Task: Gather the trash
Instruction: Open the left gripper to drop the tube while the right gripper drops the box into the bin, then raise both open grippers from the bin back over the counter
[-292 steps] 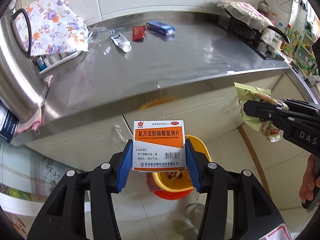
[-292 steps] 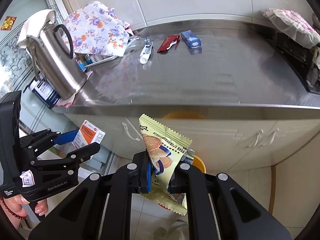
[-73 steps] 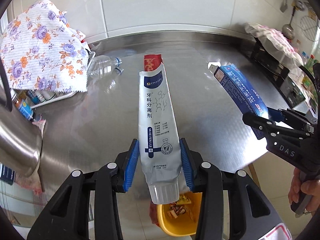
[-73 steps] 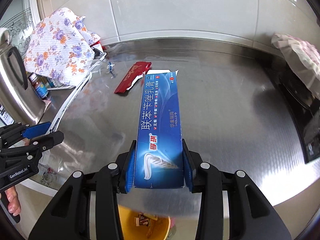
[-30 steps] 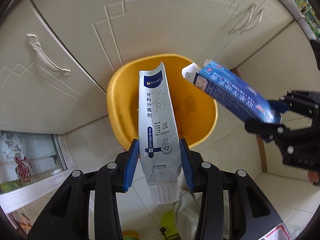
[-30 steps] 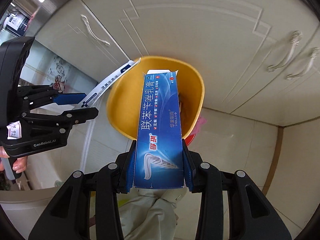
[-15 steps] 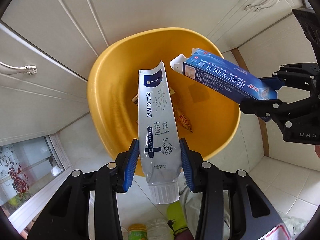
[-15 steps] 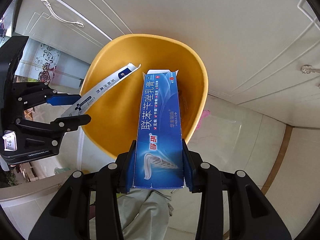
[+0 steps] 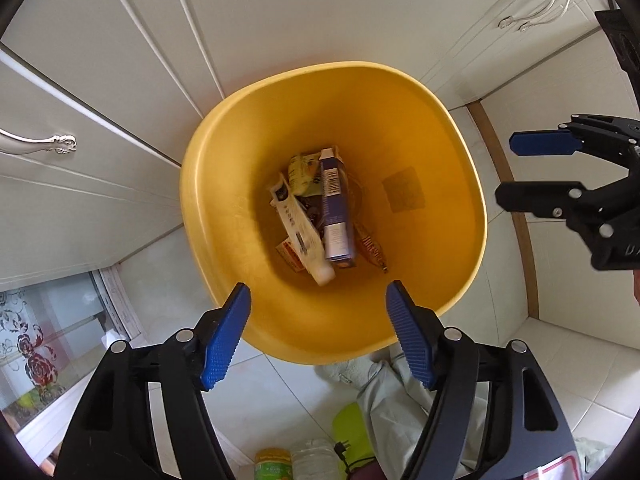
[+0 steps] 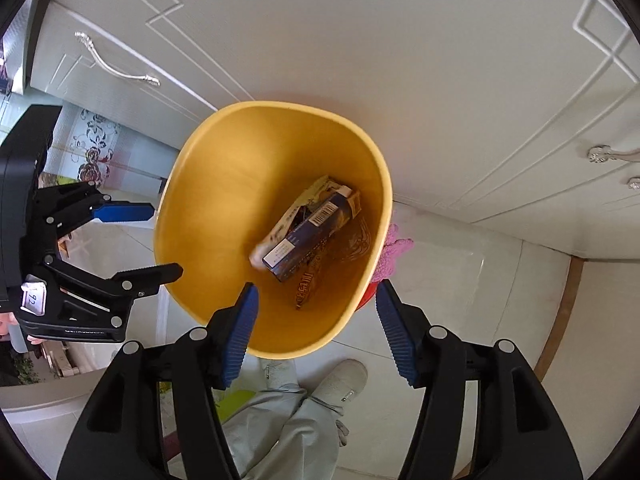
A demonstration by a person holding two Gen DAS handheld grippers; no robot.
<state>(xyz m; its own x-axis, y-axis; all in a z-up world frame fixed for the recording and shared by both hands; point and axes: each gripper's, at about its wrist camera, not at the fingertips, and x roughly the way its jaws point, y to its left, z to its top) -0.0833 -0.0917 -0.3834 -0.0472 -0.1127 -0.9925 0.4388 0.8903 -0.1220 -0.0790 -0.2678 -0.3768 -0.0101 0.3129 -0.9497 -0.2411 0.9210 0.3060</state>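
Both grippers hang over the yellow bin (image 9: 332,320), jaws opening, nothing between them; left gripper (image 9: 318,326) points straight down, right gripper (image 10: 316,326) slightly tilted and sits at the right of the left view; the left one shows at the left of the right view.

Trash is in the bin: white tube (image 9: 302,236) and blue box (image 9: 338,208) lie side by side on the bottom, on top of wrappers (image 9: 304,170); box and tube look blurred, so possibly not settled yet.

Risks, my read:
- bin is light plastic; a finger clipping the near rim on the way up could tip it and spill the lot;
- the two grippers are near each other over one opening; lifting together without spreading apart could knock them;
- a trouser leg and shoe (image 10: 344,380) sit just near the bin; a step could nudge it.

Surroundings: bin stands on a pale tile floor, hard against cream cabinet doors (image 9: 280,12) with silver handles (image 10: 116,66); something pink (image 10: 394,248) just right of the bin; bottles (image 9: 276,464) at the near edge of the floor; glass panel with flower print at left.
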